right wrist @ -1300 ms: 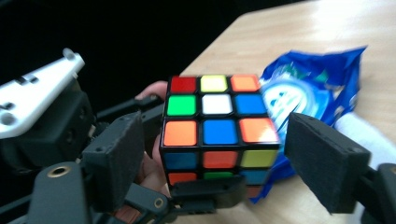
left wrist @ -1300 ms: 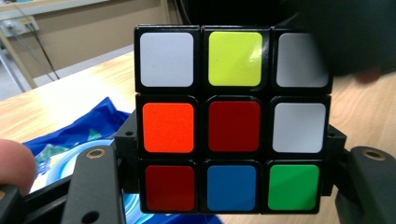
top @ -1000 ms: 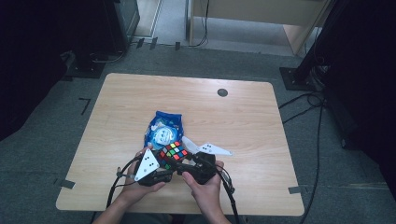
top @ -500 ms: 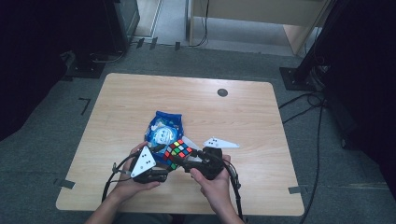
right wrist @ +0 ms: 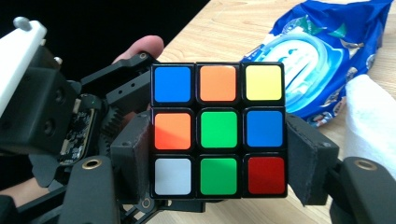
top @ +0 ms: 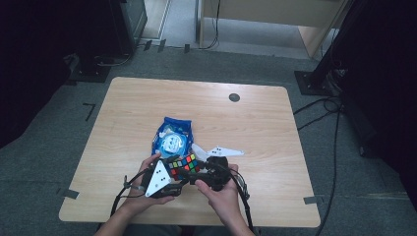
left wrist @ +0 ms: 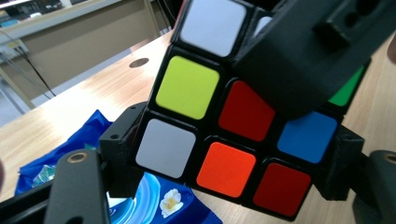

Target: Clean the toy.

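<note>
From above, the puzzle cube [top: 182, 164] sits lifted between both tools at the near edge of the table [top: 123, 108], just in front of the blue wipes packet [top: 172, 137]. The right gripper [right wrist: 218, 161] has its pads pressed flat on the cube's lower side faces. The left gripper [left wrist: 233, 170] brackets the bottom layer; its jaws have just eased apart and back, pads touching the cube. The right gripper's view also shows a thumb [right wrist: 140, 46].

cube [right wrist: 218, 128]: glossy plastic, smooth coloured tiles in black frame | gripper pads [right wrist: 308, 156]: matt black, slightly grainy | wipes pack [top: 173, 137] at cube's 11 o'clock: shiny blue film | table [top: 265, 132]: pale smooth wood-grain
</note>
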`<act>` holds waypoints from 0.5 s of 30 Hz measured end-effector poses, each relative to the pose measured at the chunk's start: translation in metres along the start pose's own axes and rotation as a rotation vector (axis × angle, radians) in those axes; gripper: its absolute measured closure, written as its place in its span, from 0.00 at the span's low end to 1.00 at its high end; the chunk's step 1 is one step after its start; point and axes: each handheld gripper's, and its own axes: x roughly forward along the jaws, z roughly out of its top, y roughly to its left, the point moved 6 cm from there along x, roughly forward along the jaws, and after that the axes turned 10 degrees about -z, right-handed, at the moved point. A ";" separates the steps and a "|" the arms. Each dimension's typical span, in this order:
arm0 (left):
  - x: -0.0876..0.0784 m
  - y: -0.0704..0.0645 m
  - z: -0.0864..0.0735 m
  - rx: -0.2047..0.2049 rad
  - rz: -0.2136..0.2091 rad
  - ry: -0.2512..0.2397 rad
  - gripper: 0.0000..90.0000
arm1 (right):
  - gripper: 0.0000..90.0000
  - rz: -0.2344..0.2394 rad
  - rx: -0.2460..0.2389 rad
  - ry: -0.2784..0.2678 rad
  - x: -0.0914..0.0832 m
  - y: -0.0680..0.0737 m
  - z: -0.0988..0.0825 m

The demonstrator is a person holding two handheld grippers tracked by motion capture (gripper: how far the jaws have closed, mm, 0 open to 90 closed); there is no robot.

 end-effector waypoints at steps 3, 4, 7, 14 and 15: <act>0.000 0.002 -0.001 -0.012 0.016 0.003 0.37 | 0.38 0.011 -0.001 0.002 0.001 -0.003 0.001; 0.000 0.005 -0.002 -0.024 0.026 0.007 0.37 | 0.38 0.020 0.003 0.002 0.000 -0.004 0.001; -0.004 0.017 -0.006 -0.077 0.069 0.010 0.37 | 0.39 0.041 0.001 -0.023 -0.004 -0.008 0.004; -0.015 0.040 -0.014 -0.179 0.118 -0.001 0.37 | 0.44 -0.215 -0.058 -0.054 0.004 -0.049 -0.003; -0.015 0.040 -0.015 -0.178 0.117 0.001 0.37 | 0.45 -0.270 -0.077 -0.038 0.010 -0.057 -0.008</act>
